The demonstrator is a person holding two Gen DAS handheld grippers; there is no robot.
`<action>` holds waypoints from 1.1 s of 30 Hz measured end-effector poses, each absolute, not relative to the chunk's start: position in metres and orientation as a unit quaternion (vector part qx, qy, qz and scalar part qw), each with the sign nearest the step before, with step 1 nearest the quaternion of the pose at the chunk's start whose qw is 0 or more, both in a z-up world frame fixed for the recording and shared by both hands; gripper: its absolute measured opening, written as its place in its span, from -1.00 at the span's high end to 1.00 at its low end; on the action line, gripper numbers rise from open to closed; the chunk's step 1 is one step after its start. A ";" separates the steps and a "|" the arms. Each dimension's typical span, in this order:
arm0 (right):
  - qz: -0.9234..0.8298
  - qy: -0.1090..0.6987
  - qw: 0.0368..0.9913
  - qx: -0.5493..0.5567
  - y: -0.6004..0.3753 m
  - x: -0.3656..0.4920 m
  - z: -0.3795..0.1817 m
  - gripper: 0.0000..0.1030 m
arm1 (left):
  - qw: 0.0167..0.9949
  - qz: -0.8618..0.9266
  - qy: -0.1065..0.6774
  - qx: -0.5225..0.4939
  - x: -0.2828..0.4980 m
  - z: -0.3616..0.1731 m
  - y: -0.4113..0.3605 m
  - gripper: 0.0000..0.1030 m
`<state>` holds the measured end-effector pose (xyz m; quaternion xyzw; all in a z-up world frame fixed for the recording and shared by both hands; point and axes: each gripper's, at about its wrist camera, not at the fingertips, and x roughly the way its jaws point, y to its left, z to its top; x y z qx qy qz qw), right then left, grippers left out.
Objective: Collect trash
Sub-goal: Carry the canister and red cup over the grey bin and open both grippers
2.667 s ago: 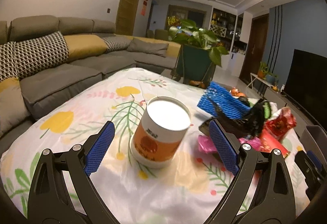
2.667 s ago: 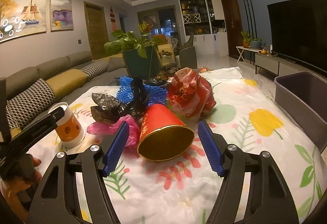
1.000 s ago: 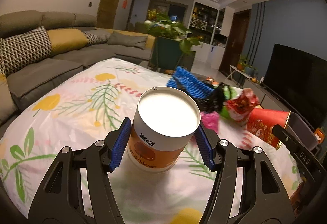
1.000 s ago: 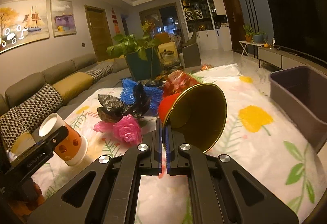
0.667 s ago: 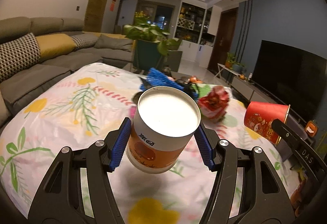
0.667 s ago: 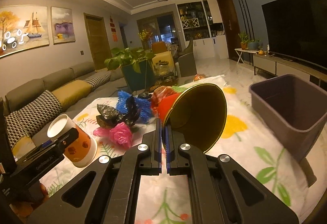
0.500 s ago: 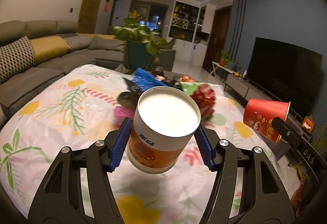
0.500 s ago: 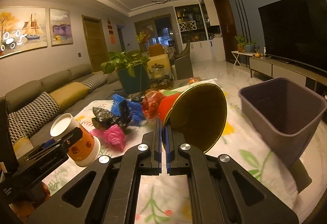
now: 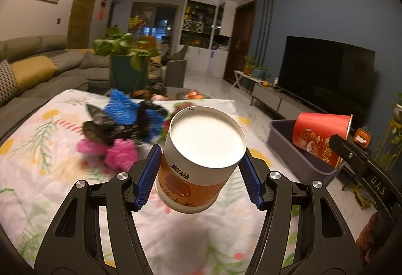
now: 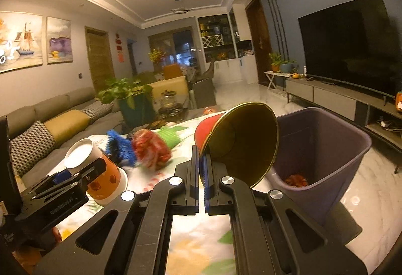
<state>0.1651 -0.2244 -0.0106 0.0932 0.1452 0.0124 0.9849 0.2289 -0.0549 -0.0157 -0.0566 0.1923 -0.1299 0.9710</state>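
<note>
- Left gripper is clamped across the orange-and-white paper cup, held upright above the floral-cloth table, well left of the bin.
- Right gripper pinches the rim of the red, gold-lined paper cup, lying sideways beside the grey plastic bin; this hand is nearer.

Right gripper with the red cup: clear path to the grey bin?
Probably yes. The right gripper pinches the red cup by its rim, right beside the open grey bin; nothing stands between them.
</note>
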 end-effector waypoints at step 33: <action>-0.105 0.135 0.981 0.095 -0.352 0.191 -0.015 0.93 | 0.946 -0.268 0.179 -0.028 0.296 -0.008 -0.238 -0.18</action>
